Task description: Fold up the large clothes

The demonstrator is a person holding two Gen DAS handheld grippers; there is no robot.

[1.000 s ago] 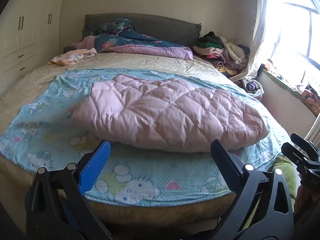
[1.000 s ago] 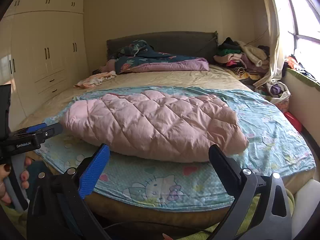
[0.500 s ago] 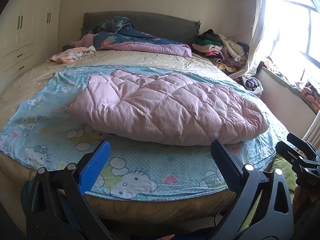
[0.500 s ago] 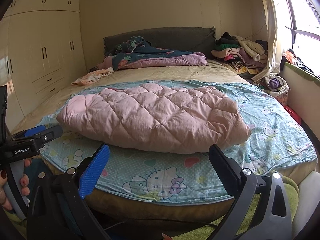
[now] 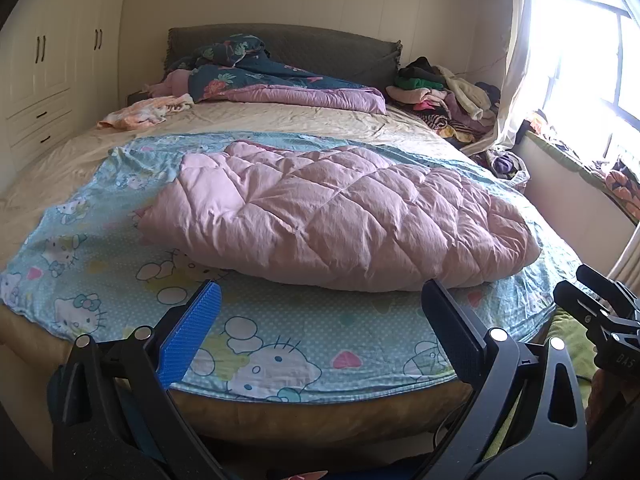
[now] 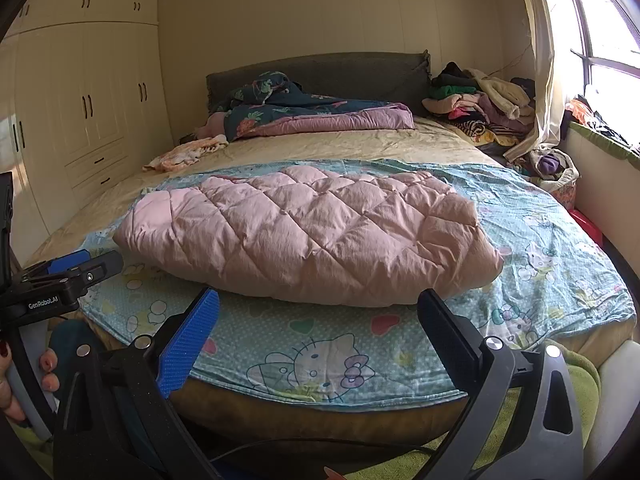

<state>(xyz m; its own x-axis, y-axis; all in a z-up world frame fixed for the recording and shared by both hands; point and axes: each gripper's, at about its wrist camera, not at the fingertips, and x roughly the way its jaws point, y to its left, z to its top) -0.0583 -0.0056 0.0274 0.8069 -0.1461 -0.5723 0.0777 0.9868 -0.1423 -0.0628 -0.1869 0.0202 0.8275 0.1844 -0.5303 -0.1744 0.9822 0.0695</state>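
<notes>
**A:** Closest to the lens: the left gripper (image 5: 320,312) has its jaws spread wide with nothing between them, hanging just off the foot of the bed (image 5: 312,420). Same for the right gripper (image 6: 318,318), spread and empty. Neither touches any fabric.

**B:** And the thing to fold?

**A:** The pink quilted comforter (image 5: 340,216) lies bundled in a puffy heap on the cartoon-cat blue sheet (image 5: 280,344), which covers the near half of the bed. Beyond it there's bare beige sheet (image 5: 280,120), a small peach garment (image 5: 140,114) at the left edge, then a dark floral duvet with a purple lining (image 5: 280,84) against the grey headboard (image 5: 320,46). A clothes pile (image 5: 440,92) sits in the far right corner by the curtain (image 5: 516,60).

**B:** Any differences between the cams?

**A:** The right wrist view shows more of the cream wardrobe (image 6: 92,92), plus the left gripper at its left edge with a hand (image 6: 16,384) around the handle. The left wrist view catches the right gripper's tips at its right edge.
</notes>
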